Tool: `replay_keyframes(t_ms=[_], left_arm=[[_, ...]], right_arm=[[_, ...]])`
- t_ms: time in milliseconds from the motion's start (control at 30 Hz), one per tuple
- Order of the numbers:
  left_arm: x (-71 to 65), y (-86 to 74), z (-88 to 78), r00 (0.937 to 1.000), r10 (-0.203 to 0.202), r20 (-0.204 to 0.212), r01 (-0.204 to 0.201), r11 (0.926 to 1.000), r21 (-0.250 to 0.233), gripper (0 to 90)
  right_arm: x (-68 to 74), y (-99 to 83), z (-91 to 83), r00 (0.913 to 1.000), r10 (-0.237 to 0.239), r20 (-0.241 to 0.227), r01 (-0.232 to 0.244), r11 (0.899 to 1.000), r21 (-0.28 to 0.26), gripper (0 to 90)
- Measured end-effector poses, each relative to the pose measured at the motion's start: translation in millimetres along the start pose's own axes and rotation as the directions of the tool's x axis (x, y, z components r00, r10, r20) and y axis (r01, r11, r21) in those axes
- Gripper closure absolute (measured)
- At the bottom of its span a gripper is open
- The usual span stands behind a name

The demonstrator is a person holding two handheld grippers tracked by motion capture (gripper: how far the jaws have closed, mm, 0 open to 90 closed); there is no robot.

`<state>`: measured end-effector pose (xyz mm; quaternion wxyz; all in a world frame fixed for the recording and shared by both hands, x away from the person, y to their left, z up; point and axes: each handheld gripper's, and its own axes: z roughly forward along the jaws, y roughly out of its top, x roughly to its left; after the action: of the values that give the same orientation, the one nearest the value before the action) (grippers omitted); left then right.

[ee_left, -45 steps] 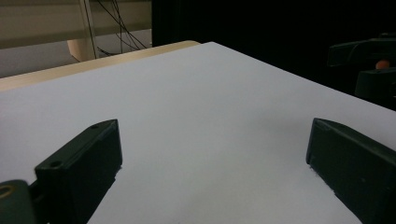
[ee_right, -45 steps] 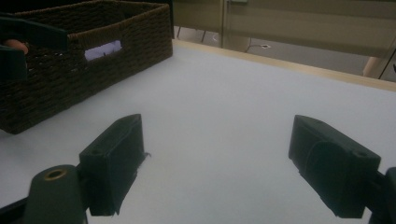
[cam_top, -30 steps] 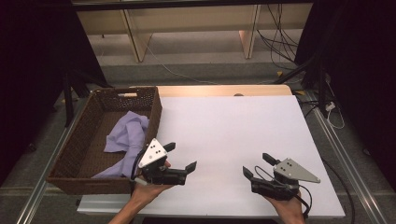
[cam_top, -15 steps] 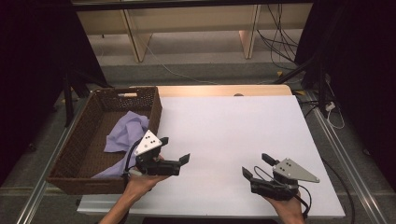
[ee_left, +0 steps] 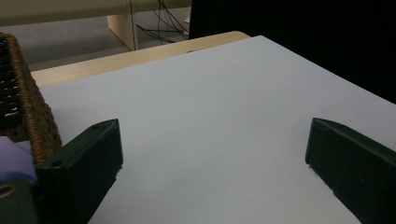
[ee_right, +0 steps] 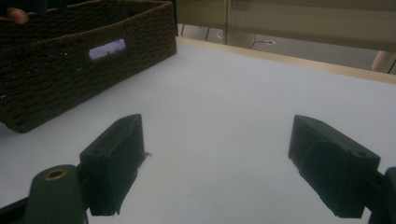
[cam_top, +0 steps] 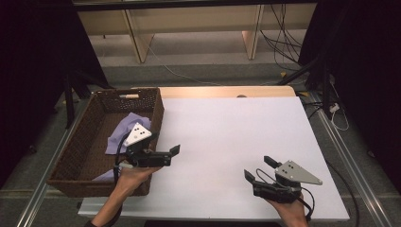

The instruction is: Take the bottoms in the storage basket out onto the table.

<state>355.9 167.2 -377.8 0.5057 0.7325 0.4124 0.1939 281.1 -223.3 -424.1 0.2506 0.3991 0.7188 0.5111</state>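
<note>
A dark wicker basket point(cam_top: 90, 142) stands at the table's left side with a lilac cloth point(cam_top: 124, 130) lying crumpled in it. My left gripper point(cam_top: 170, 155) hovers open and empty at the basket's right wall, jaws pointing right over the white table point(cam_top: 236, 127). From the left gripper view, the wide gap of the left gripper point(ee_left: 212, 154) frames bare tabletop, with the basket wall point(ee_left: 28, 102) and a bit of cloth point(ee_left: 14, 161) at the left edge. My right gripper point(cam_top: 260, 169) sits open near the front right edge. The right gripper point(ee_right: 215, 154) faces the basket point(ee_right: 84, 60).
A wooden strip point(cam_top: 222, 91) runs along the table's far edge. Beyond it are shelf legs and loose cables point(cam_top: 279, 42) on the floor. Metal rails point(cam_top: 340, 156) flank the table. The lilac cloth point(ee_right: 108, 48) shows through the basket's handle slot.
My left gripper has moved left and away from the front edge, up against the basket's right wall. The right gripper has stayed put.
</note>
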Motion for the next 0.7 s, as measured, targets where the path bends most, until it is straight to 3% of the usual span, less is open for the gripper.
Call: replay_keyframes(t_ms=[233,500,700], left_arm=[[16.5,4.6,-7.9,0.9988,-0.017,-0.046,0.017,0.9999,0.002,3.8],[35.3,6.6,-10.3,0.9926,-0.024,-0.119,0.028,0.9993,0.026,3.8],[44.0,10.5,-10.6,0.9899,-0.043,-0.135,0.047,0.9984,0.029,3.9]], right_arm=[[0.0,0.6,-0.7,1.0000,-0.006,-0.001,0.006,1.000,-0.005,19.5],[-0.2,0.3,-0.3,1.0000,-0.005,0.007,0.005,1.000,-0.001,19.5],[0.0,0.1,1.0,0.9999,-0.014,0.007,0.014,1.000,0.005,19.5]])
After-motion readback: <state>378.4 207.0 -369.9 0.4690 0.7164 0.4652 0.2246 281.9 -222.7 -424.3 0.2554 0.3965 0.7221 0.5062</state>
